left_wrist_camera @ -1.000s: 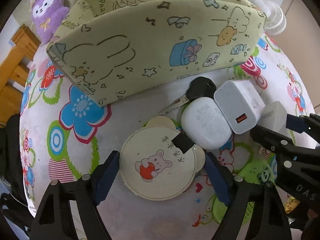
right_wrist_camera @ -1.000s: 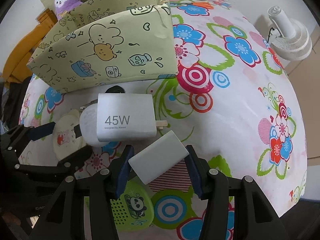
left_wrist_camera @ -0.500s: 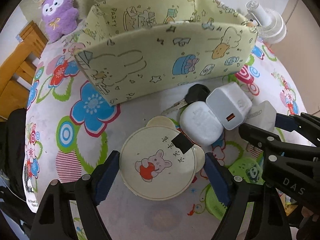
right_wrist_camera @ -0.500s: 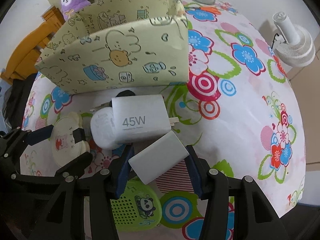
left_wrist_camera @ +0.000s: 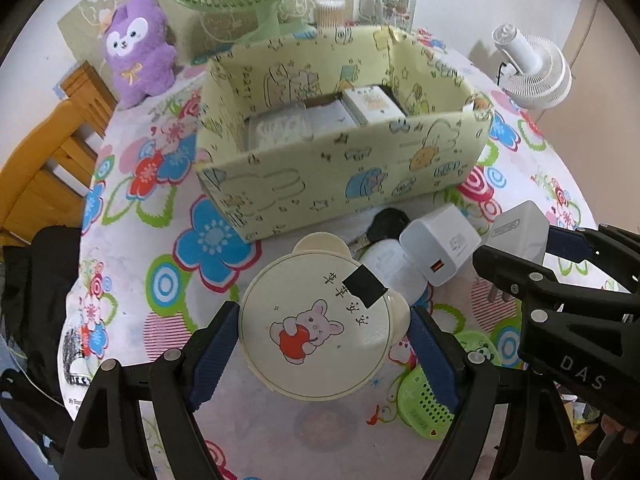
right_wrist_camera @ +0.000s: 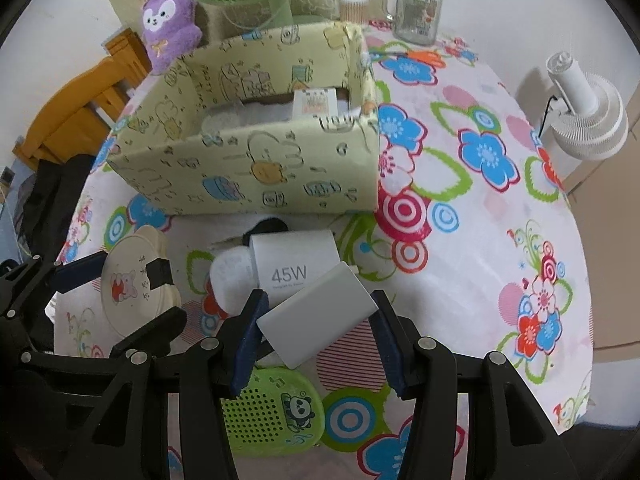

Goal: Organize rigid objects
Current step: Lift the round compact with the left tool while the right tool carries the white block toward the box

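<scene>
**Both grippers lifted clear of the table**

The left gripper (left_wrist_camera: 324, 344) is clamped on the round cream tin (left_wrist_camera: 316, 324), the right gripper (right_wrist_camera: 316, 332) on a white charger (right_wrist_camera: 316, 314). Both now hang higher than a second ago, so the box (left_wrist_camera: 340, 176) shows its inside, holding what look like packets. Another charger (right_wrist_camera: 296, 258) stays on the tablecloth (right_wrist_camera: 480, 240).

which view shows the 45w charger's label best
The right wrist view: the 45W charger faces the camera with its printed label readable. The left wrist view shows the charger only end-on, with its orange USB port, label hidden.
</scene>
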A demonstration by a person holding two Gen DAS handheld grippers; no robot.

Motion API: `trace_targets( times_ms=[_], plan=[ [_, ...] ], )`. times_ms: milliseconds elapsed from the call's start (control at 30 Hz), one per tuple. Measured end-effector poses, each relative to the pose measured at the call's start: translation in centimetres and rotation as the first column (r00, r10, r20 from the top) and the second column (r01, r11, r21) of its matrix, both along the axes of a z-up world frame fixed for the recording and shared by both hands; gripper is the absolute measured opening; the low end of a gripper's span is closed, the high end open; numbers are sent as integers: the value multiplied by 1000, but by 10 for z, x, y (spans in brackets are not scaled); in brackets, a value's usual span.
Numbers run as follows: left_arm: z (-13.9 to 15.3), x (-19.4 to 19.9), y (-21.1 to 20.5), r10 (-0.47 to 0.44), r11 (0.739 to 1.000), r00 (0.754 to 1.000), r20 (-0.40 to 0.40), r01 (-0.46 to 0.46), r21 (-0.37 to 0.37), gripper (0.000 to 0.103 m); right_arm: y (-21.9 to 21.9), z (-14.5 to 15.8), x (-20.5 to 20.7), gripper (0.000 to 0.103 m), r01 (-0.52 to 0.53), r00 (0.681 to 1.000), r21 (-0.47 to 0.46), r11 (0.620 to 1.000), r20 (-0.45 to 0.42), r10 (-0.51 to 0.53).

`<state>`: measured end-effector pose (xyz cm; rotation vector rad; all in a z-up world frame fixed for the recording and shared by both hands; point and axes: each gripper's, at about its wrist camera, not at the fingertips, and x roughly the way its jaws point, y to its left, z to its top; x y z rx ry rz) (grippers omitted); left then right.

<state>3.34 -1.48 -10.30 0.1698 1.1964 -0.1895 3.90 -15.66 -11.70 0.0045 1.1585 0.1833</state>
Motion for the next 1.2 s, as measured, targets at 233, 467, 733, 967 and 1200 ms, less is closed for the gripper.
trace_targets(
  times_ms=[233,467,733,967,1200],
  plan=[
    [17,-1,-4,20,1000,999,39,-20,0,85,0,21,0,55,-10,999,14,1000,42,9],
    [36,-3,-3,33,999,997,76,-34,2,85,1,41,1,55,-24,997,28,999,79,22],
    [54,-5,-1,46,999,993,106,-46,-4,85,6,60,-1,55,-43,993,39,998,113,38],
    [65,-4,2,48,999,990,129,-48,-6,85,9,72,-1,55,-42,990,47,998,135,35],
    [71,0,7,42,999,989,142,-40,-21,85,14,81,0,55,-27,988,45,999,154,19]
  ],
)
